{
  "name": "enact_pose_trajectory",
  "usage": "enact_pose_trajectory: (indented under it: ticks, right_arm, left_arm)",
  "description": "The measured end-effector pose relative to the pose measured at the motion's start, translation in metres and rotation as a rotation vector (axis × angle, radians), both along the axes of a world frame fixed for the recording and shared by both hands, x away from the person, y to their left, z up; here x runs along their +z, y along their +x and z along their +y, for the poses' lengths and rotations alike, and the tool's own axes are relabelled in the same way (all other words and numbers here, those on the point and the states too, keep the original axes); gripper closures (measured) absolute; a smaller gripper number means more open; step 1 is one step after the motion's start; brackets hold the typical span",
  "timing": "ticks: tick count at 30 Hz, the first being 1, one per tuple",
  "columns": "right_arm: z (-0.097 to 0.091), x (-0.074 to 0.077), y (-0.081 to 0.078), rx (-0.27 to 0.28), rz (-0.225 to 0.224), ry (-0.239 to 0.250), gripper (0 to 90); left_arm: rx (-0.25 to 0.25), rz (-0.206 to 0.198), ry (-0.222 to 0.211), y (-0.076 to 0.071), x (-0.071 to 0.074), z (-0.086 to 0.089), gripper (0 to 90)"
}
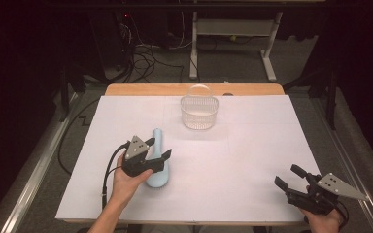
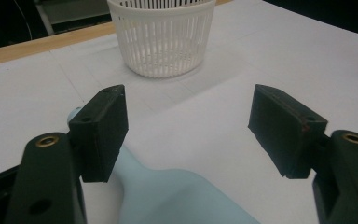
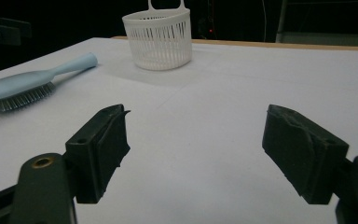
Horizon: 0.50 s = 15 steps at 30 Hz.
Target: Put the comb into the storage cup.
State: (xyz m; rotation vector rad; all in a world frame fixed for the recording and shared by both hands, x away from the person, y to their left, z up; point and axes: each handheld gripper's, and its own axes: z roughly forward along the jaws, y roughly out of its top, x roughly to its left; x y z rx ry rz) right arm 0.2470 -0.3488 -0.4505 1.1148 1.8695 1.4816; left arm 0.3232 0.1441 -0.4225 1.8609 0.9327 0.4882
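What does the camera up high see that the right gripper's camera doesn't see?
High view alone: the person's two hands, the left gripper with open jaws over the light blue plastic hairbrush, the right gripper seen whole near the table's corner, and the floor with cables and a desk frame behind.

Right gripper view alone: the hairbrush's grey bristles facing down, and its own two black jaws up close, standing open with nothing between them.

Both: the hairbrush, the white slotted plastic basket and the white-covered table.
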Motion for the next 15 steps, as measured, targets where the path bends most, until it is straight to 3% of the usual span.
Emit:
enact_pose_trajectory:
  ticks: [15]
  right_arm:
    - [0.0,0.0,0.0,0.0,-0.001,0.001,22.6]
  left_arm:
    - [0.017,0.069,0.078,0.022,0.003,-0.005,37.1]
